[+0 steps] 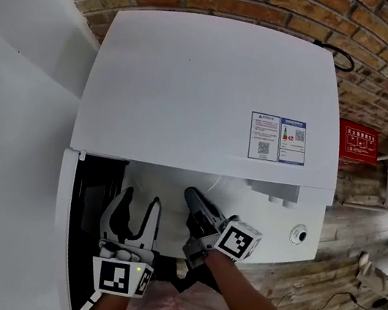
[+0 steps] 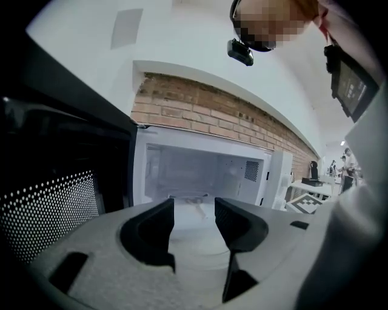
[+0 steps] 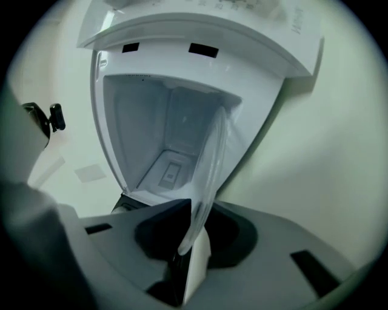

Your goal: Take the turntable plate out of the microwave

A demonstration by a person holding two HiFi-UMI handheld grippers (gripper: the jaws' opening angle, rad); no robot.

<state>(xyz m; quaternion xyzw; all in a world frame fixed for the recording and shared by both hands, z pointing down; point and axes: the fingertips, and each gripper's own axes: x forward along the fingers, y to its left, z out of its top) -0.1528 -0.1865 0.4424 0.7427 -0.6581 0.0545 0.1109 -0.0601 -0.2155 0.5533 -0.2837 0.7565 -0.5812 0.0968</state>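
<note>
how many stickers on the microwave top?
2. A white sticker and a blue-edged sticker sit side by side toward the front right of the microwave top, seen in the head view; none looks hidden.

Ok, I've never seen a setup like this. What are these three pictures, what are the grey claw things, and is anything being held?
There is no robot here. A person holds a two-jaw tool in each hand. The head view comes from a camera on the person's head, looking down on a white microwave whose door stands open at the left. The other two pictures come from cameras riding on the tools, each looking along its own jaws.

The left gripper has its jaws apart with nothing between them, and it faces the microwave's open inside. The right gripper is turned on its side. Its jaws are closed on the rim of the clear glass plate, which shows edge-on in front of the opening.

The marker cubes with black-and-white squares are part of the tools.
</note>
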